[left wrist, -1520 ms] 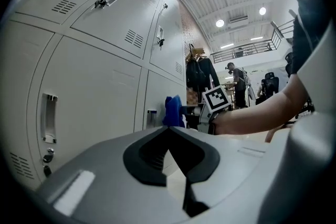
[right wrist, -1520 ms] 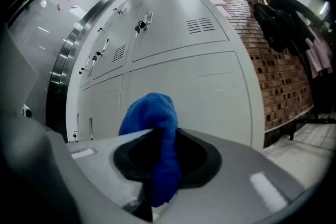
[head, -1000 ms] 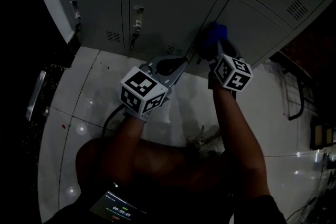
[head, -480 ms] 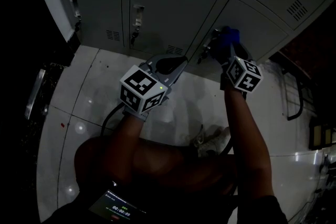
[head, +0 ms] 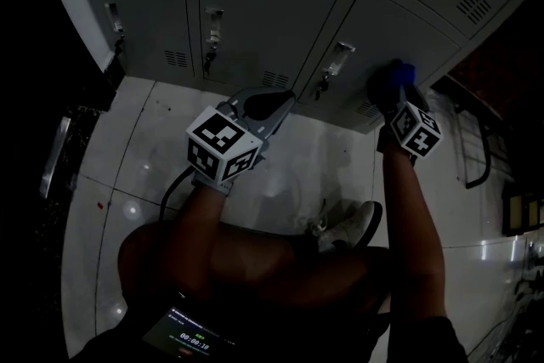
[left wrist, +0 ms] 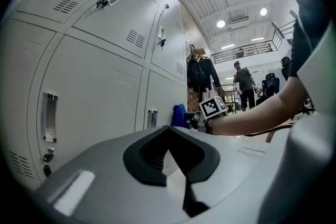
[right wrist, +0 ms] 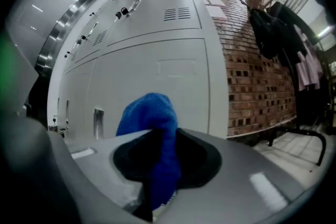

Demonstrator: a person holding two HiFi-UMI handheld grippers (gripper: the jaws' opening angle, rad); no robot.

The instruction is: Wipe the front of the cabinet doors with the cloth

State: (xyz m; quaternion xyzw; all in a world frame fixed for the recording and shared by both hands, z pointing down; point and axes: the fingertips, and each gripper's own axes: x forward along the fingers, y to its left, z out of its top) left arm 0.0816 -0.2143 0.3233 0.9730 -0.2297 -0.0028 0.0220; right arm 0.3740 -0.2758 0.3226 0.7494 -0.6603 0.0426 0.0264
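Pressing the blue cloth (head: 398, 74) onto the lower right cabinet door (head: 408, 17). The right tool (right wrist: 163, 165) is clamped on it, wad sticking out front to wipe. The left tool (head: 270, 104) is closed, empty, parked clear of the doors.

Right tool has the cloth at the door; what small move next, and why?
Probably sweep the right tool up the door: it is shut on the cloth, which sits low near the door's right edge, with most of the panel above.
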